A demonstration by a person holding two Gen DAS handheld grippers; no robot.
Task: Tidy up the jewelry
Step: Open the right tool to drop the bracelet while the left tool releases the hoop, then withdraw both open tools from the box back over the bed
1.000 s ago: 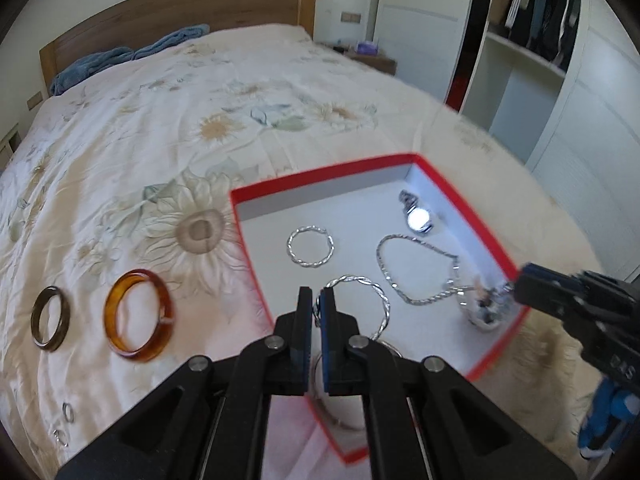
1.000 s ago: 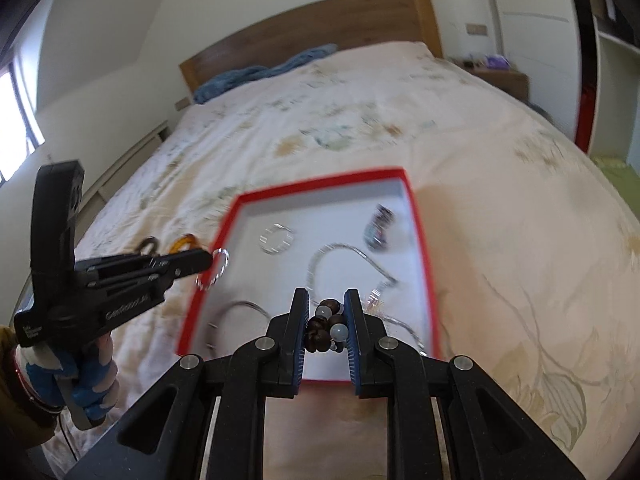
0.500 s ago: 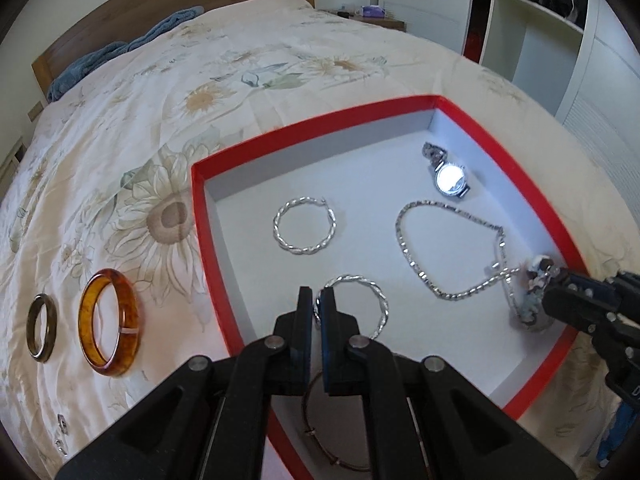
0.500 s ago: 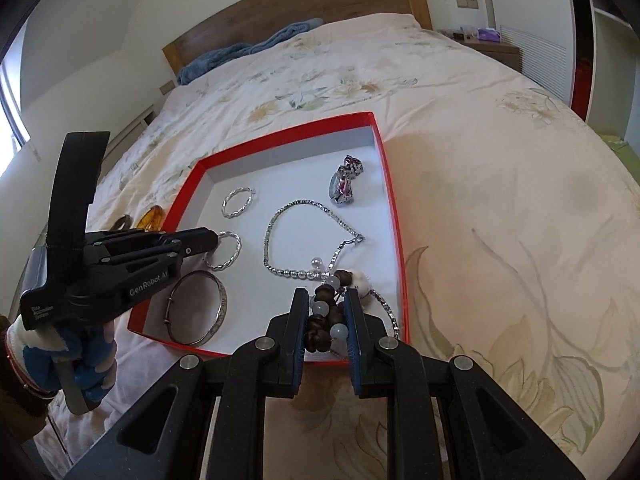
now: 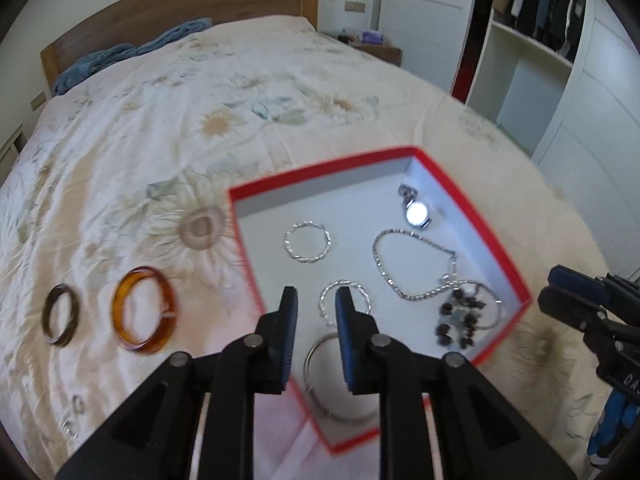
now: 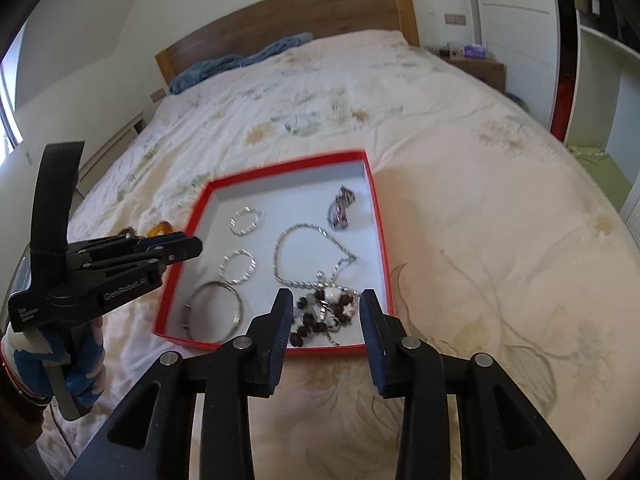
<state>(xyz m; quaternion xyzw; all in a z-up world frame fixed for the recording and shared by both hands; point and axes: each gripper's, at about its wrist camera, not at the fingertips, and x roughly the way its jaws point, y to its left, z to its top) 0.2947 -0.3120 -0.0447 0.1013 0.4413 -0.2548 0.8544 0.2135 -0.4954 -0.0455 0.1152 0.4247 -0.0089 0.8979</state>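
Both my hand-held grippers are opening with nothing between the jaws: left hand-held gripper (image 5: 312, 300) narrow, right hand-held gripper (image 6: 324, 306) wider. The amber bangle (image 5: 143, 309) and dark bangle (image 5: 61, 315), lower left on the bed (image 5: 240, 92), look stiff, slick, probably chippable, so I'd pinch across the rim. The red box (image 5: 460, 196) at center is crowded, with the bead bracelet (image 6: 322, 314) tangled over the chain necklace (image 6: 308, 256).

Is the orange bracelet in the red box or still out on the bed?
Out. The orange bracelet lies on the flowery bedspread, left of the red box, beside a dark bangle.
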